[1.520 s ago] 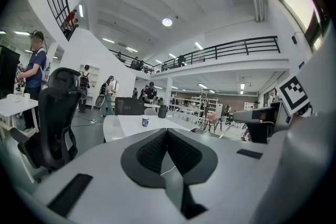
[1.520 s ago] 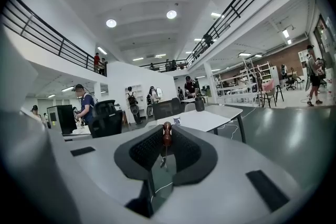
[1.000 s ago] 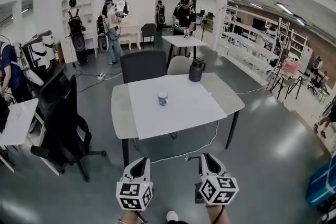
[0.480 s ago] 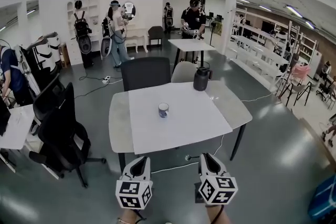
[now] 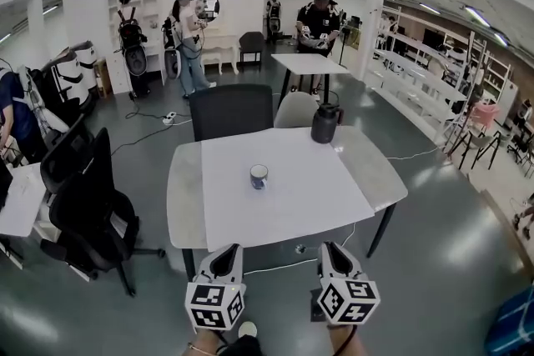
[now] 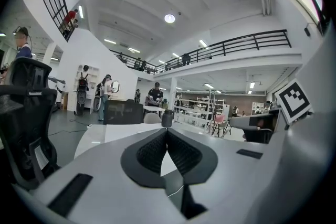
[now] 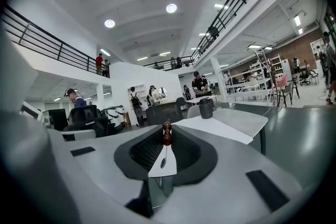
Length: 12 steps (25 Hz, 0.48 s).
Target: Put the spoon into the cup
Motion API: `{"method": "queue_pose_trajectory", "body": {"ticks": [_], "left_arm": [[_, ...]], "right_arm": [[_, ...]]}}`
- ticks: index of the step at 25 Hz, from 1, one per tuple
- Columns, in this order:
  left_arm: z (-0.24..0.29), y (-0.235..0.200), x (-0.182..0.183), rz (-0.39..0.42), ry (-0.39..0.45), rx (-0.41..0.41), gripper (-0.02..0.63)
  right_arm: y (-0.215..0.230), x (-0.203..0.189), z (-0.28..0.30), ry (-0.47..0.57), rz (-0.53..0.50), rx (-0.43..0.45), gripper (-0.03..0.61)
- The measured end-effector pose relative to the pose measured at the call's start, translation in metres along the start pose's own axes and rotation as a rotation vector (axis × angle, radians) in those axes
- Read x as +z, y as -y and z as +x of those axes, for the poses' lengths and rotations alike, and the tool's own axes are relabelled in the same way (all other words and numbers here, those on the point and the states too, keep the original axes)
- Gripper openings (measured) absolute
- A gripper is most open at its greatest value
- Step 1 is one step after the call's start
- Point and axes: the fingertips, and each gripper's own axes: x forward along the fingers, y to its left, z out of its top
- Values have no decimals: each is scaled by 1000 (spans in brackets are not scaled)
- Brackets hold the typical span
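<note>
So the spoon (image 7: 167,135) is in the right gripper (image 5: 329,248). In the right gripper view the jaws are pinched together on it. A brown knobby end pokes out right at the tips, a thin stem runs back between the pads, and there's a small oval bit further down. In the head view I honestly can't pick the spoon out, it's too small.

The cup (image 5: 259,176) is a little white mug with a blue pattern. It sits upright on the white sheet (image 5: 292,188) that covers the middle of the table (image 5: 185,196). It's roughly central on the table, a touch toward the left edge, with nothing touching it. The spoon and cup are well apart, since both grippers are held low, off the near edge of the table and out over the grey floor.

The left gripper (image 5: 229,250) is just beside the right one, and both point toward the table. In the left gripper view its jaw tips are closed against each other with nothing between them. You only see a sliver of white through the gap lower down.

The other thing on the table is a dark jug (image 5: 324,124) with a handle, standing at the far edge, right of centre, just off the sheet's far right corner. A dark chair (image 5: 231,110) is pushed up to the far edge. A black office chair (image 5: 88,204) stands on the floor off the left edge. Several people are standing further back in the hall.
</note>
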Motion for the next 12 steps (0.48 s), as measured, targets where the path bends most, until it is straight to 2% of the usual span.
{"method": "queue_pose_trajectory", "body": {"ticks": [6, 12], "left_arm": [[27, -5, 3, -8, 3, -22, 18], [67, -32, 19, -17, 23, -31, 18]], "right_arm": [[8, 1, 26, -11, 1, -6, 67], [4, 16, 65, -12, -34, -11, 67]]}}
